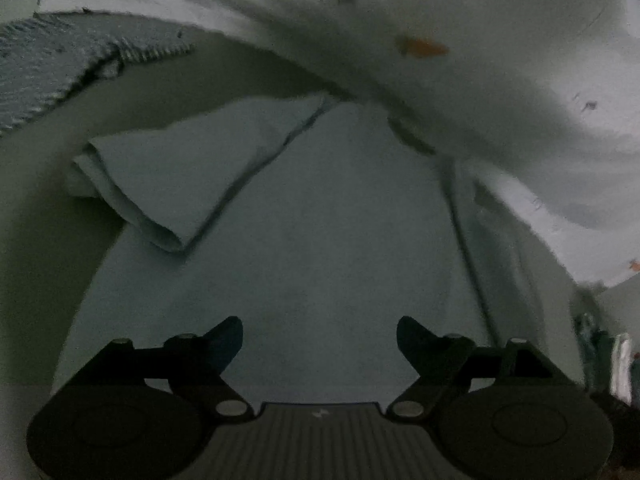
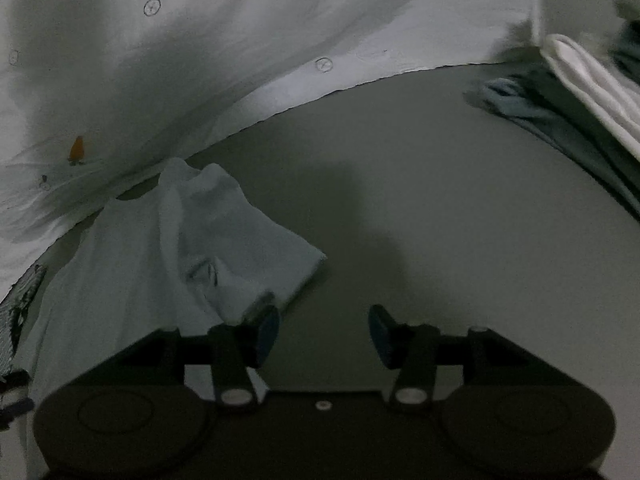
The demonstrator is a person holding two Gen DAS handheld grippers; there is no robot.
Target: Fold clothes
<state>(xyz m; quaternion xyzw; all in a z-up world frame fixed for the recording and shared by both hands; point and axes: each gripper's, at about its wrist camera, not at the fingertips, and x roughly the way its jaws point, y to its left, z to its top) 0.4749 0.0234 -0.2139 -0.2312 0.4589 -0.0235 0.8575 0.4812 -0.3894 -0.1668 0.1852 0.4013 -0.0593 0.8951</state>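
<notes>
A pale blue garment (image 1: pixel 304 240) lies flat on the table in the left wrist view, one sleeve (image 1: pixel 160 184) folded across its upper left. My left gripper (image 1: pixel 319 340) hangs open above its lower part, nothing between the fingers. In the right wrist view the same pale garment (image 2: pixel 208 240) lies at the left, a rumpled sleeve end reaching to the middle. My right gripper (image 2: pixel 324 332) is open; its left finger (image 2: pixel 266 334) sits at the sleeve's edge, and bare table shows between the fingers.
A white printed cloth (image 1: pixel 460 60) with small orange marks spreads across the back, also seen as the printed cloth (image 2: pixel 200 60). A grey knitted piece (image 1: pixel 52 72) lies far left. Folded white and grey clothes (image 2: pixel 580 92) are stacked at the right. The grey table (image 2: pixel 440 220) lies between.
</notes>
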